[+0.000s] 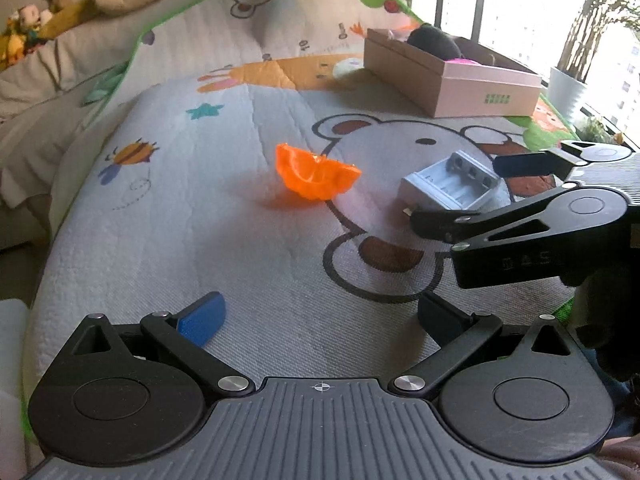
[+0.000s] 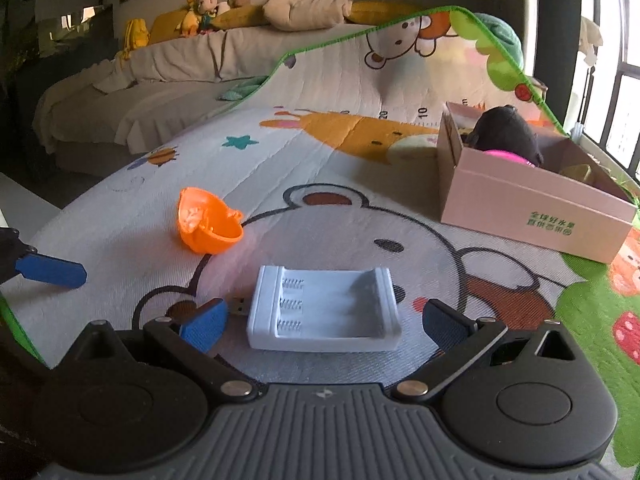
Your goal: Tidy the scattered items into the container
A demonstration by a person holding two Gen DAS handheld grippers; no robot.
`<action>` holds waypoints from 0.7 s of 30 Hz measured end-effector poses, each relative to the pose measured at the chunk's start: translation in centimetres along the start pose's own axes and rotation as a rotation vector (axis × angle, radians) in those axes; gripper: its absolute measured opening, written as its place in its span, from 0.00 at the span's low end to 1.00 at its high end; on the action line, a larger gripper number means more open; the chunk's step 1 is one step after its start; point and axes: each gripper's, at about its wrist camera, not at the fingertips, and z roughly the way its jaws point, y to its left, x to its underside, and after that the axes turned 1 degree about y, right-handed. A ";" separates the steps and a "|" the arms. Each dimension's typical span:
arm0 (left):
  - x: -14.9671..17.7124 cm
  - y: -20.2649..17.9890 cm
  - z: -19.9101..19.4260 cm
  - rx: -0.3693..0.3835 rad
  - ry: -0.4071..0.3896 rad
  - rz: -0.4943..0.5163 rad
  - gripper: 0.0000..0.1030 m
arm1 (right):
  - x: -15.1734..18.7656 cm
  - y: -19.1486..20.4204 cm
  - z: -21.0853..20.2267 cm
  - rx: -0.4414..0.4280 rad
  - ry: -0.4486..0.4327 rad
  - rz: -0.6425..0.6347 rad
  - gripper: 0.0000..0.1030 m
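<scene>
A white battery charger [image 2: 324, 312] lies on the play mat between the wide-open fingers of my right gripper [image 2: 324, 326], not gripped. It also shows in the left wrist view [image 1: 452, 184], with the right gripper [image 1: 460, 196] around it. An orange plastic shell [image 1: 316, 176] lies on the mat ahead of my open, empty left gripper [image 1: 320, 320]; it also shows in the right wrist view [image 2: 208, 226]. A cardboard box [image 2: 532, 208] holding a dark plush and pink item stands at the far right; it also shows in the left wrist view [image 1: 452, 80].
The cartoon play mat [image 1: 200, 220] drapes over a raised surface. A bed with plush toys [image 2: 240, 4] lies behind. A potted plant [image 1: 568, 88] and windows are at the right. The left gripper's blue finger [image 2: 52, 270] shows at the left edge.
</scene>
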 end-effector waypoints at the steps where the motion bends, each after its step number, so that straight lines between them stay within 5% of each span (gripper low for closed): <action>1: 0.1 0.0 0.0 0.000 -0.006 0.001 1.00 | -0.1 0.0 0.1 -0.004 0.003 -0.004 1.00; 13: 1.1 0.0 -0.2 0.004 -0.077 0.008 1.00 | -1.7 0.6 1.9 -0.026 0.075 -0.019 1.00; 15: 1.2 0.0 -0.2 0.007 -0.090 0.012 1.00 | -1.6 0.8 1.4 -0.027 0.065 -0.042 0.88; 21: 2.0 -0.1 -0.2 0.006 -0.156 0.018 1.00 | 0.6 -0.9 -2.5 0.063 -0.006 -0.034 0.88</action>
